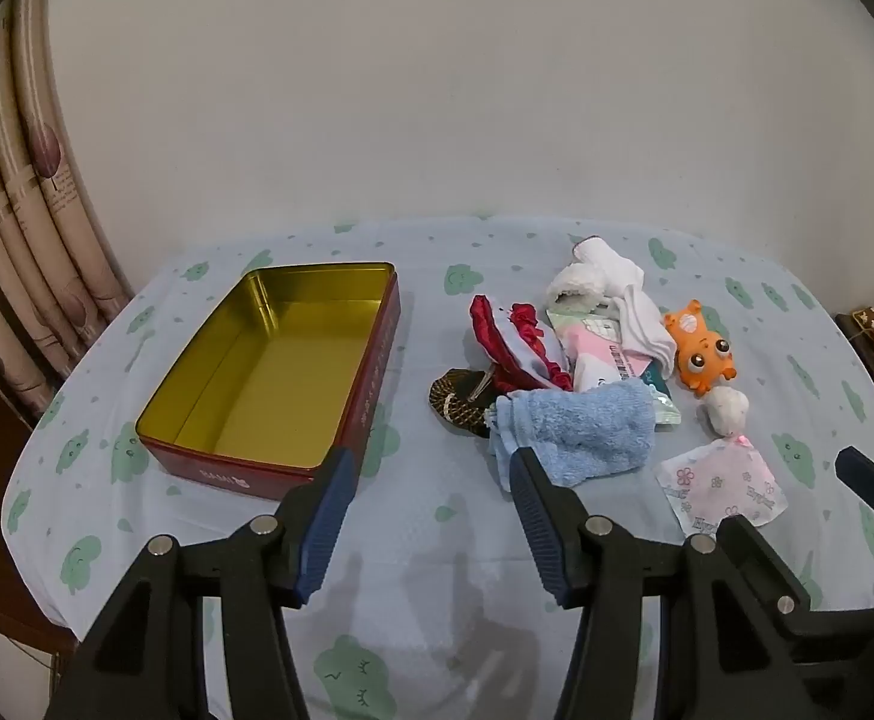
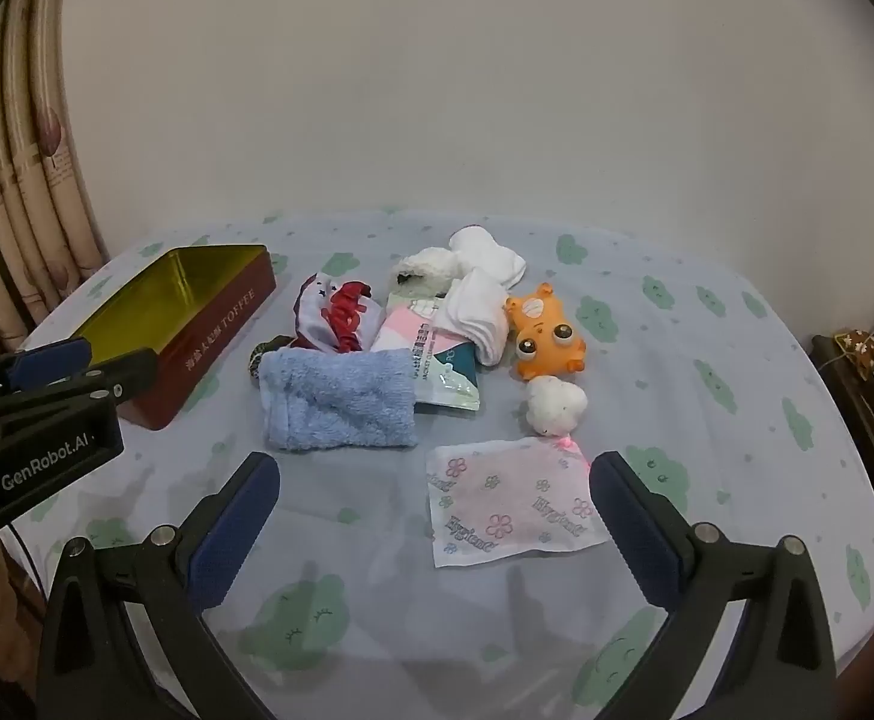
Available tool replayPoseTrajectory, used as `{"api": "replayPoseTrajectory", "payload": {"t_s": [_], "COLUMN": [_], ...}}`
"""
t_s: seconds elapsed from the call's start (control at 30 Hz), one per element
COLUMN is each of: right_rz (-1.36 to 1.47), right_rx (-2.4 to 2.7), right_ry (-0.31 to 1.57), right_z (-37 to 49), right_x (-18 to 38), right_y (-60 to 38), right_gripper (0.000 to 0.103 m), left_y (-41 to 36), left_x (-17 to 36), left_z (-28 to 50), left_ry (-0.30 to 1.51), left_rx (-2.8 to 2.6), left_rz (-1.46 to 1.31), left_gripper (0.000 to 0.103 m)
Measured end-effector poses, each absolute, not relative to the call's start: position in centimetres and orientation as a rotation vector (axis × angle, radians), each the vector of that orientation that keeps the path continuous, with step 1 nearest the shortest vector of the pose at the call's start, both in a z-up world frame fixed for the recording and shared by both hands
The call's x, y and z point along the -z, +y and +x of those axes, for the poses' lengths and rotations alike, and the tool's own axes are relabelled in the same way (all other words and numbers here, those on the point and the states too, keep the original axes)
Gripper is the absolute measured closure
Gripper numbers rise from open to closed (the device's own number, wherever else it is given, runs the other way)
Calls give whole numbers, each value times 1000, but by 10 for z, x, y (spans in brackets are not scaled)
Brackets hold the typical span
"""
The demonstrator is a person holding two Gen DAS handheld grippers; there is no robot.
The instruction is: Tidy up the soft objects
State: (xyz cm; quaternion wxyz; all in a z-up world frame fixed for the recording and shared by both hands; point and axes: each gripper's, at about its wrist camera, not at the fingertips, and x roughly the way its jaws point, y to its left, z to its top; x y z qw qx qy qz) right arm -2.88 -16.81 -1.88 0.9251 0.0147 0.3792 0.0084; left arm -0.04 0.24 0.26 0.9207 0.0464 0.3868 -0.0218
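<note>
Soft objects sit in a loose pile on the bed sheet (image 2: 707, 420), right of the tin (image 1: 269, 372). Blue towel (image 2: 338, 405): thick terry, folded into a rough rectangle, nearest edge of the pile. White socks (image 2: 479, 306): knit, bunched, one cuff fluffy. Red-and-white cloth (image 2: 335, 315): satiny, ruffled, crumpled. Orange toy (image 2: 542, 336): smooth, squishy-looking, bulging eyes, on its back. White lump (image 2: 557, 405): rounded, matte, just beside the toy. Two flat plastic packets: wipes packet (image 2: 437, 360) tucked under socks and towel, floral tissue packet (image 2: 512, 504) lying apart, nearest the right gripper (image 2: 434, 528). Tin is rectangular, rounded corners, red outside, gold gloss inside, nothing in it. Left gripper (image 1: 431, 522): fingers apart, nothing between them. Right gripper: fingers spread wide, holding nothing.
</note>
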Motion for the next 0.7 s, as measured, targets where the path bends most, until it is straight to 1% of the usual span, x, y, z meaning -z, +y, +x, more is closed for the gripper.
{"api": "replayPoseTrajectory", "payload": {"t_s": [0.7], "right_rz": [43], "right_rx": [-37], "right_ry": [784], "right_z": [-28], "right_x": [24], "right_y": [-159], "right_gripper": [1], "left_y": [3], "left_x": [4], "left_z": [0], "left_ry": [800], "left_rx": [49], "left_rz": [92], "left_gripper": [48]}}
